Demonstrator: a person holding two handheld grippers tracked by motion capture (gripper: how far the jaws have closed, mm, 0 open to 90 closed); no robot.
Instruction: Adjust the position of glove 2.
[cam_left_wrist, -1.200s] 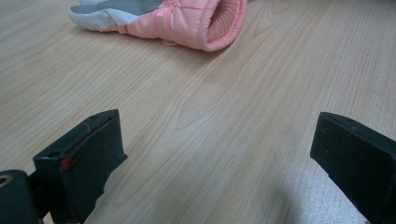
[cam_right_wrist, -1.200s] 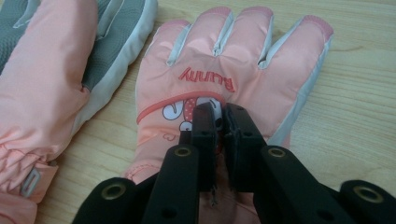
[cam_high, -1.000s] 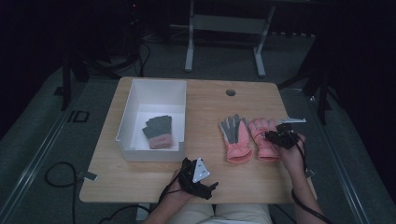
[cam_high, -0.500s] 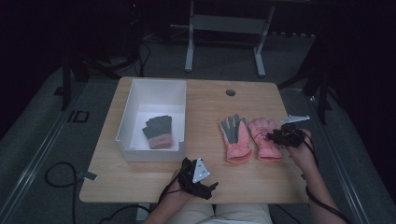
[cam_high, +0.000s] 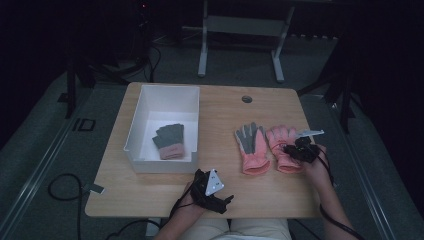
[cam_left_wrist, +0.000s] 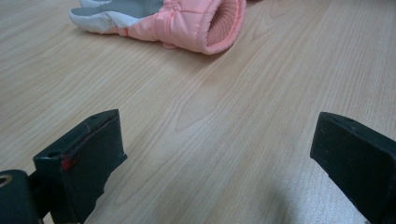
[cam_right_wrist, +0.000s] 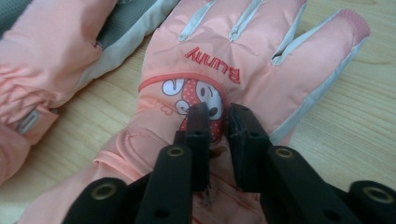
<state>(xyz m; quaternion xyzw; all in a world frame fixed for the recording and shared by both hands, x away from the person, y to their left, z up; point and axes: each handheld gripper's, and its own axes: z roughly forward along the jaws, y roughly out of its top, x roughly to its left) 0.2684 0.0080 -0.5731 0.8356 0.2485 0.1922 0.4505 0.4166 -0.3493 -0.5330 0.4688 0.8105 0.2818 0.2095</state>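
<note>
- Right gripper view has the right hand-held gripper (cam_right_wrist: 218, 122) with its jaws nearly together, pinching a fold of fabric on the back of the pink glove (cam_right_wrist: 233, 60), right at the cartoon patch under the stitched word.
- High view compared with a second ago: the right hand-held gripper (cam_high: 301, 150) has shifted slightly over that same glove (cam_high: 281, 142), which hasn't left the tabletop (cam_high: 225, 107). I'd judge the grip just made and a lift next.
- Beside that glove, toward the white bin (cam_high: 162, 102), lies its partner glove (cam_high: 251, 145), palm up and untouched.
- Inside the bin sits a dark grey glove pair (cam_high: 169, 140), so sorting into it seems likely.
- Left hand-held gripper (cam_high: 210, 187) rests near the tabletop's front edge, jaws wide and empty.
</note>
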